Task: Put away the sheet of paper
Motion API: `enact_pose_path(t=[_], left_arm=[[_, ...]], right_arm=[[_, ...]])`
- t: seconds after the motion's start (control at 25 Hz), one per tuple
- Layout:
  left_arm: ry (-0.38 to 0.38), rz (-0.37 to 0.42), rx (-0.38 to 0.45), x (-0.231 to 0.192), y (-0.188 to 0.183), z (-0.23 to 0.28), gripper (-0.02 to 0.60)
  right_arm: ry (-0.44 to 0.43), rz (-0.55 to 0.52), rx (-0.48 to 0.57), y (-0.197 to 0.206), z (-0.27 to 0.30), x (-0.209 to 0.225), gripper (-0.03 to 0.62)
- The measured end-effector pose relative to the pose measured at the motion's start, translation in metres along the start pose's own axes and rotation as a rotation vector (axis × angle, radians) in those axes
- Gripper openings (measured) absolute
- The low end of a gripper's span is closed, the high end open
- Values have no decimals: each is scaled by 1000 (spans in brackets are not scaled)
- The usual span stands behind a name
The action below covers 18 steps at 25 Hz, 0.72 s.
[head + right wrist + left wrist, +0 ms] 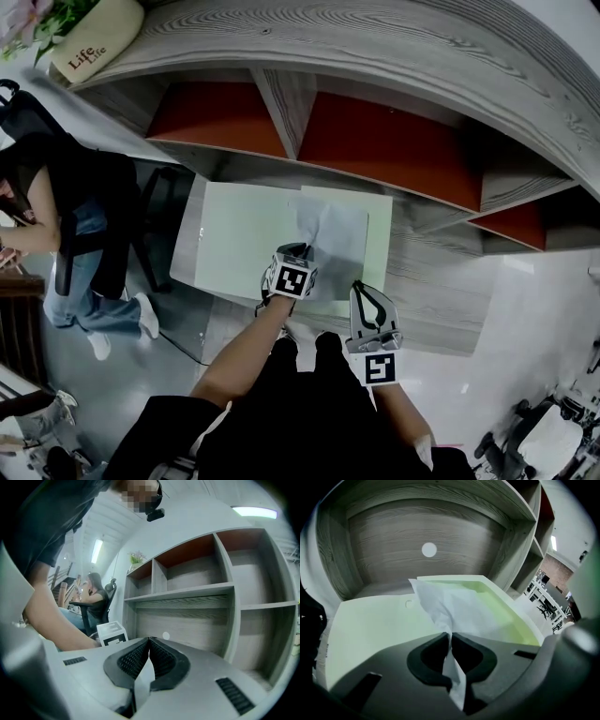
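Paper, a creased white sheet, is pinched at its near edge between the jaws of the left gripper. The jaws stand narrow, their dark pads pressed on the sheet, and a strip of it hangs down behind the tips. From the pinch the sheet rises and spreads forward into the right half of a pale green tray. There it lies rumpled, with one corner sticking up.

The right gripper is drawn back beside the person's body, well apart from the sheet and just short of the tray's near right corner. Its ribbed jaws meet at the tips. A pale wedge shows in the gap below them, and I cannot tell whether that is a scrap or part of the gripper itself.

In the head view a bare forearm reaches to the left gripper, whose marker cube sits over the tray's near edge.

The tray rests on the low ledge of a grey wood-grain shelf unit. Its left half is flat and bare, and its right half has a raised rim. Behind it the back panel of that compartment carries a small round white dot. Above are more compartments with red-brown backs.

Farther off at the left, a person in a dark top and jeans sits in a black chair. A cream pot printed "Life", holding a green plant, stands on top of the shelf unit at its far left end.
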<state>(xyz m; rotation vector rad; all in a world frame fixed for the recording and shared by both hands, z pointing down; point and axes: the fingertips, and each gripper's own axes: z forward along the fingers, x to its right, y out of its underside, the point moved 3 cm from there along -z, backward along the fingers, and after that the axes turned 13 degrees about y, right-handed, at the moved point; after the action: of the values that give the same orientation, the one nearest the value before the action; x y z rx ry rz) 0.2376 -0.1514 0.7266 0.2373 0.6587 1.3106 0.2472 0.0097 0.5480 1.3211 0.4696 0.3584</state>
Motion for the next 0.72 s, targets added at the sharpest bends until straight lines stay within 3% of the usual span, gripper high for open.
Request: enact_pose_path(t=[0.12,0.28,0.44,0.56,0.6,0.72], left_arm=[[35,1,-1,12,-1,7,34],[119,-28,15,31,-11,12,64],[144,-30,25,36,-11,15,151],[108,-24,51,27,-11,5,197],[94,-26,64,22,-9,0,212],[58,-20,122,10,-11,-25,241]], right_arm=[[4,12,6,1,-2,2,21],[9,37,-104,16,-6,3,21],[17,10,3,2,-5,8,22],[22,-26,103,-14,-1,9,21],[19,-33,100,-14,0,7,21],[10,-6,-63,2,-1,-2,23]])
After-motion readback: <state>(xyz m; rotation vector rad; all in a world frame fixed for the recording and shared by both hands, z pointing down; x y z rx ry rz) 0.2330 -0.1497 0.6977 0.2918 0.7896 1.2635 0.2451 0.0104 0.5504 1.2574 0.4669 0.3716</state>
